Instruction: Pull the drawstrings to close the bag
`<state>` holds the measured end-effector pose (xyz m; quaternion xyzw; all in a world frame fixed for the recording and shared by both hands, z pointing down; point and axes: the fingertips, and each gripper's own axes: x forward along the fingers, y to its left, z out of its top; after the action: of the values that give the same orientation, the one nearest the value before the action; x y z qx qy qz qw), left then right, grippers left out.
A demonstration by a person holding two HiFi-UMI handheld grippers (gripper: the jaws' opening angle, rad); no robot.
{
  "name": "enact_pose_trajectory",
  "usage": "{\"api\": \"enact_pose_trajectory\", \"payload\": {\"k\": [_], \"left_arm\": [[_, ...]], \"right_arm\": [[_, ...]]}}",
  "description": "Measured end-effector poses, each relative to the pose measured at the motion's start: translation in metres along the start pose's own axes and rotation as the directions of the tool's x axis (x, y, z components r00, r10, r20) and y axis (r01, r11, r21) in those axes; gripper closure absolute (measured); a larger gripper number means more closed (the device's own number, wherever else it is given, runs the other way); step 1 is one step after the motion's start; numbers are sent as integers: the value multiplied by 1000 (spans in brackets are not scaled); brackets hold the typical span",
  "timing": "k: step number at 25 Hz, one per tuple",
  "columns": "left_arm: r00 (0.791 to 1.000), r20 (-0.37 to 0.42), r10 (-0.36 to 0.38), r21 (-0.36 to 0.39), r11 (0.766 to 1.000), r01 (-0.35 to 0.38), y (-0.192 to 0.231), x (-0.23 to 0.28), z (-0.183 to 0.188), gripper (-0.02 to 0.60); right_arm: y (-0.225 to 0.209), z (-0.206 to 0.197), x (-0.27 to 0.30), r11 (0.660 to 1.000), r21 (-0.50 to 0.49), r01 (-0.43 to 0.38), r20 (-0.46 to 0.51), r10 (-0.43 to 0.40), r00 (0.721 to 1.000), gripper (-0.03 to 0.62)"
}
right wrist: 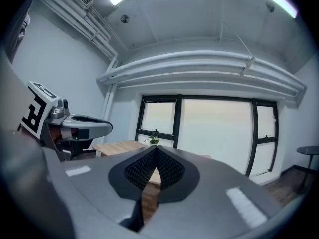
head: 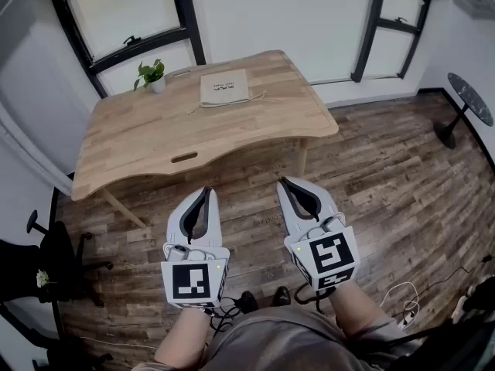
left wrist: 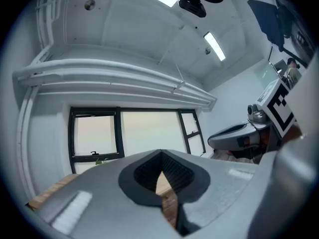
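Forearms low in head view. Left claw [head: 206,193] and right claw [head: 286,184] both closed on nothing, over the floor, well short of the counter [head: 155,141].

Bag [head: 224,88] lies flat at the far edge, near the plant [head: 151,73]. Long axis seems to run away from me, mouth likely nearest, drawstrings [head: 261,96] trailing sideways.

Risks: thin cords slip the pads; a one-sided pull drags the light bag.

**Bag far back, claws short of the tabletop**

The bag [head: 224,88] is lying on the tabletop [head: 155,141] near its far edge, with a potted plant [head: 151,74] sitting just left of it. The left claw [head: 207,190] and right claw [head: 283,182] are hovering side by side over the floor [head: 387,168], before the near edge.
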<state>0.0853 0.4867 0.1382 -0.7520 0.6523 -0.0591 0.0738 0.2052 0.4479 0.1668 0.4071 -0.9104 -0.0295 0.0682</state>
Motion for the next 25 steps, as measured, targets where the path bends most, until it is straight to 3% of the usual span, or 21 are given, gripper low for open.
{"api": "enact_pose_trajectory", "payload": {"k": [18,25], "left_arm": [[999,-30,27,-15,1000,-28,-45,16,-13,580],[997,-70,46,-15,999,-47,-18,38,-31,580]], "right_arm": [[-36,-22,-8,997,46,-64,13,63,998,563],[-32,-35,29,993,71,-99,-7,99,995,565]]}}
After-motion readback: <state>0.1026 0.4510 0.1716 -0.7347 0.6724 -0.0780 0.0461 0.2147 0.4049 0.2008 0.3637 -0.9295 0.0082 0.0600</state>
